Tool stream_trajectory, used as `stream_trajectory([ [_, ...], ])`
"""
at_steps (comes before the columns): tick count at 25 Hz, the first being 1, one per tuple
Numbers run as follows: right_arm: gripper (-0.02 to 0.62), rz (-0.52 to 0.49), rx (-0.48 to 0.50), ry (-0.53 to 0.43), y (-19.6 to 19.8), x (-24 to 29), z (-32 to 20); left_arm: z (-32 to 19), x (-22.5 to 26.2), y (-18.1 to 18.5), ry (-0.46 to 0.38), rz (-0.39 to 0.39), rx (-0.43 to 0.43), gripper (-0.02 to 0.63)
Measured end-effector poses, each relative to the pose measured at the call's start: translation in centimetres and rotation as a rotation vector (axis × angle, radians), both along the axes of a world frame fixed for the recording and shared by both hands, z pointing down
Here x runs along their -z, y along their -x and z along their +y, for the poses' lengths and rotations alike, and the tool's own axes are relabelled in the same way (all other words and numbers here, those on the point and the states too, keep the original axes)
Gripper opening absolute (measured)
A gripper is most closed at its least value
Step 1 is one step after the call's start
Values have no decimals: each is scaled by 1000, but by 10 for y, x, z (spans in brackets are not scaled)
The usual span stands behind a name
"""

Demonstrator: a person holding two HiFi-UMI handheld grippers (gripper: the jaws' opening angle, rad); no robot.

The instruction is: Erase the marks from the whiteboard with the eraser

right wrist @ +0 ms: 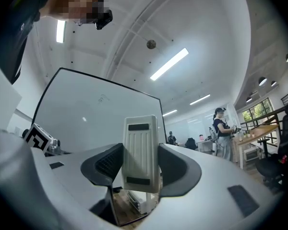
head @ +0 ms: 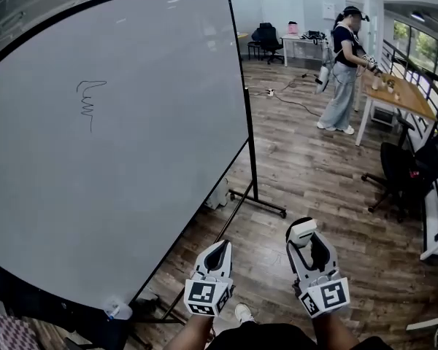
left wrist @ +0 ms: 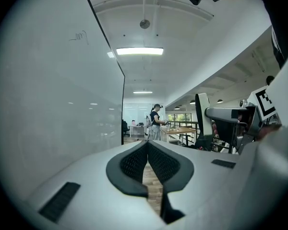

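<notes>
You are holding the right hand-held gripper (head: 305, 240) low in front of you, and its jaws are pinching the eraser (head: 301, 231). In the right gripper view the eraser is showing as a pale, ribbed block standing upright between the dark pads, gripped on both sides.

The left hand-held gripper (head: 220, 246) is riding just beside the right one, on your left. Its jaws are pressed together with nothing between them. In the left gripper view the pads (left wrist: 134, 163) are meeting along their upper part, and a strip of the wooden floor (head: 314, 173) is showing through below them.

Both hand-held grippers are hanging over the floor, apart from the whiteboard (head: 131, 159). The board is standing on a black-framed stand and is filling the left side of your head view. The mark (head: 90, 102), a thin dark squiggle, is sitting in the board's upper left area, well apart from the eraser.

Far across the room another person (head: 343, 68) is standing beside a wooden table (head: 409, 97), and a black chair (head: 396, 172) is sitting near the right edge.
</notes>
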State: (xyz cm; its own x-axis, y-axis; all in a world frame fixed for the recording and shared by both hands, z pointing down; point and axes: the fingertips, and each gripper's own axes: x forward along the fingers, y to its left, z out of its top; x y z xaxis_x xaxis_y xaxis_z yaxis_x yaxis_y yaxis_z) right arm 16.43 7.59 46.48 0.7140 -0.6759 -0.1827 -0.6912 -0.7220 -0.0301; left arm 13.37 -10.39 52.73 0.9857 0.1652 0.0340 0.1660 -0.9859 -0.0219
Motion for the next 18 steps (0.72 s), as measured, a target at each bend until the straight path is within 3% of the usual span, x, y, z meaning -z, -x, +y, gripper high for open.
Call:
stream_trajectory([
  [6, 253, -29, 62, -75, -44, 16, -58, -59, 22, -32, 16, 56, 37, 20],
  [10, 253, 60, 116, -36, -56, 35, -104, -92, 37, -44, 8, 112, 72, 20],
  [18, 253, 177, 355, 12, -67, 47, -206, -147, 76, -42, -64, 189, 191, 20],
])
